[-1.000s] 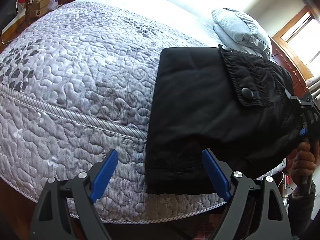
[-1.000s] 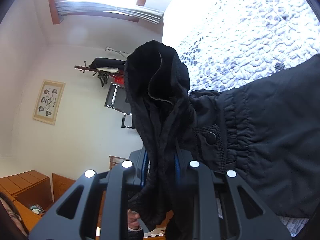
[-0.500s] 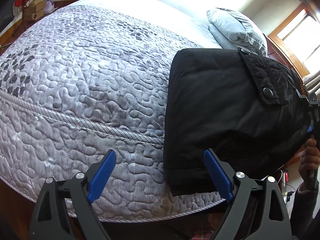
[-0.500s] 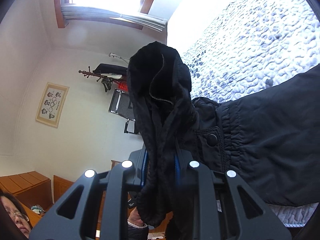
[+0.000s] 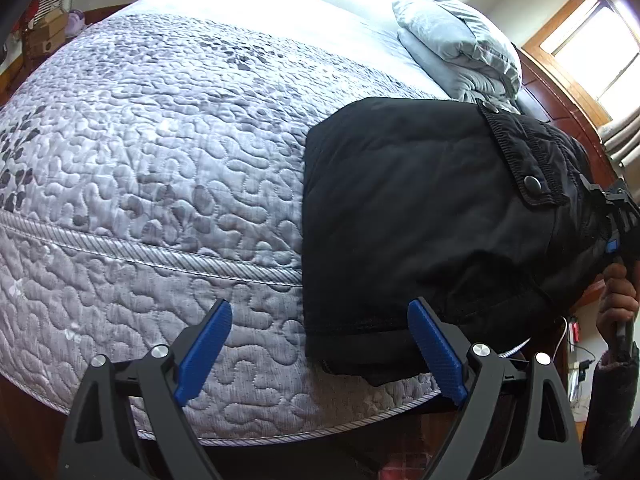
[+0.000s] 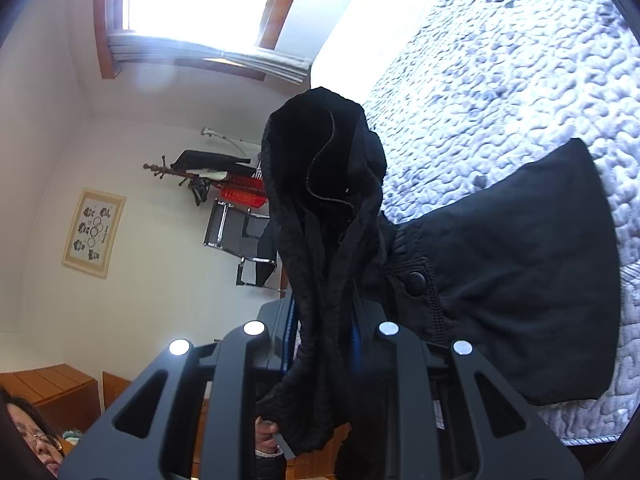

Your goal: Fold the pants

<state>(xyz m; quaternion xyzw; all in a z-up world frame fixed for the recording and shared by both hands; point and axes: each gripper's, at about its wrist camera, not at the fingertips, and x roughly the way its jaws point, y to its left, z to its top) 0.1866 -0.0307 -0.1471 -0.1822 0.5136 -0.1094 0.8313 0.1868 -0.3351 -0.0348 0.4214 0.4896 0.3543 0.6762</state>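
Black pants lie folded on the right part of the quilted grey bed, their near end hanging over the bed's edge. The waistband with its snap button points right. My left gripper hovers open above the near hem with nothing between its blue pads. My right gripper is shut on the bunched waistband, and the rest of the pants stretches from it onto the bed. In the left wrist view the right gripper shows at the far right, held by a hand.
A folded grey duvet lies at the head of the bed beside a wooden headboard. The right wrist view shows a coat rack, a chair, a framed picture and a person's head at the lower left.
The right gripper has drawn the waistband to the right, and the pants now lie more stretched out. In the right wrist view the far folded end has come into sight. The left gripper stays open.
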